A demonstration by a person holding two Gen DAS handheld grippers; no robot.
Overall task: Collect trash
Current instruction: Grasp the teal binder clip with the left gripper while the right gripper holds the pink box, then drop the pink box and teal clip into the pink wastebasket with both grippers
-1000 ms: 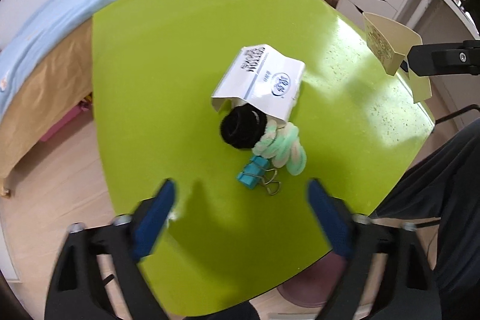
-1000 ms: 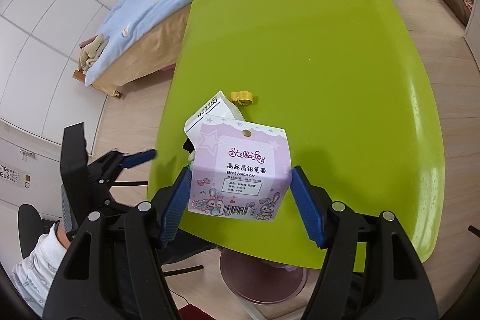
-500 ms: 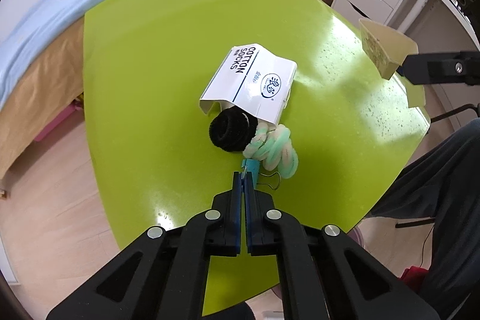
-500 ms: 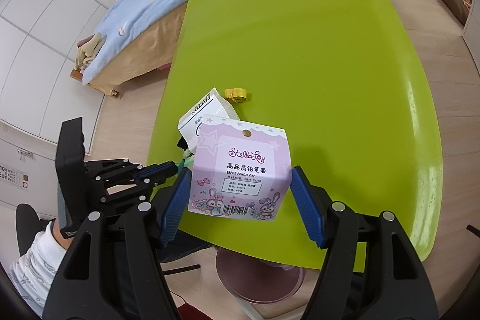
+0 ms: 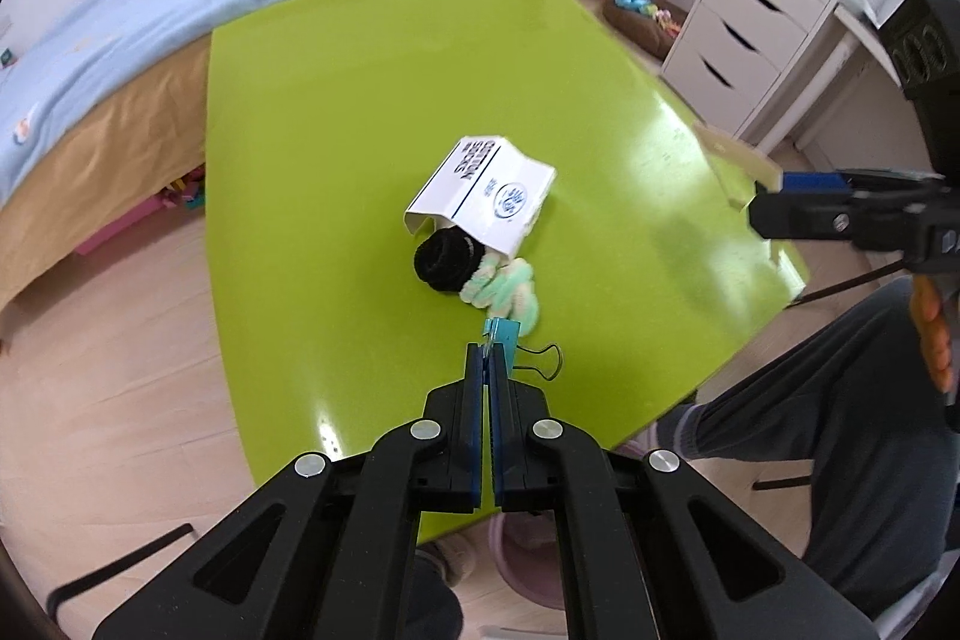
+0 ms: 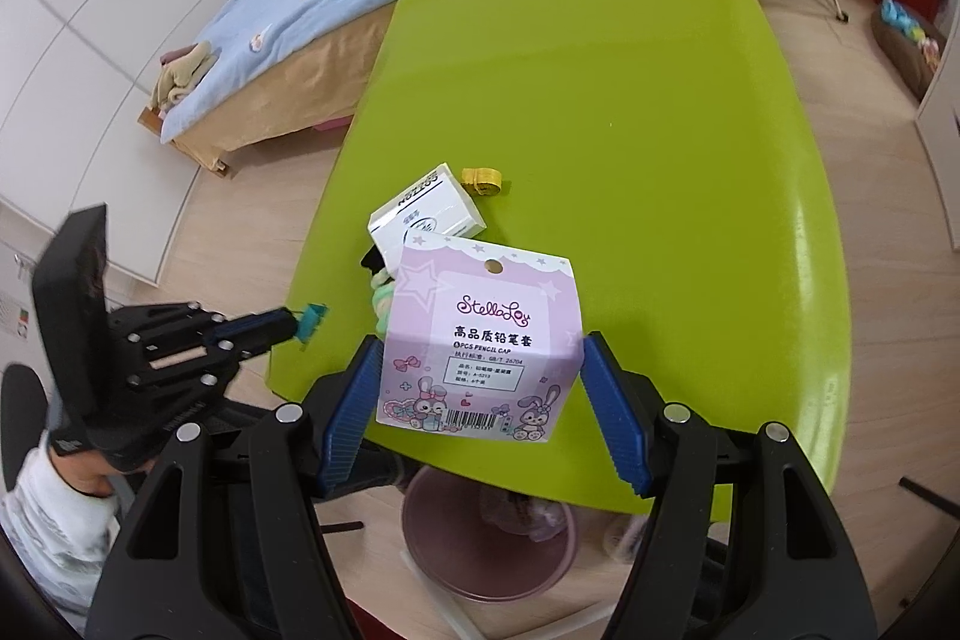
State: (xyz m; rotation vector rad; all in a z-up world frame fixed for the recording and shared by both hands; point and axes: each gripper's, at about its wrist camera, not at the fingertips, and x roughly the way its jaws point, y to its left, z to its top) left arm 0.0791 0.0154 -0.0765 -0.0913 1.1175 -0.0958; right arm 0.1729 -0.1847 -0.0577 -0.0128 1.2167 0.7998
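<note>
My right gripper [image 6: 480, 370] is shut on a purple pencil-cap card box [image 6: 483, 340] and holds it above the green table's near edge. My left gripper [image 5: 486, 358] is shut on the teal binder clip [image 5: 503, 334], which also shows at its tips in the right wrist view [image 6: 309, 322]. A white cotton-socks box [image 5: 486, 199] lies mid-table with a black hair tie [image 5: 447, 259] and a mint-and-white scrunchie [image 5: 507, 289] at its open end.
A small yellow tape roll [image 6: 480, 178] lies beyond the white box. A pink waste bin [image 6: 486, 538] stands on the floor under the table's near edge. A bed [image 5: 150, 10] borders the table's far side. White drawers [image 5: 756, 22] stand far right.
My left gripper closed from wide open onto the teal binder clip and has drawn it slightly back from the scrunchie. The right gripper keeps holding the purple box.
</note>
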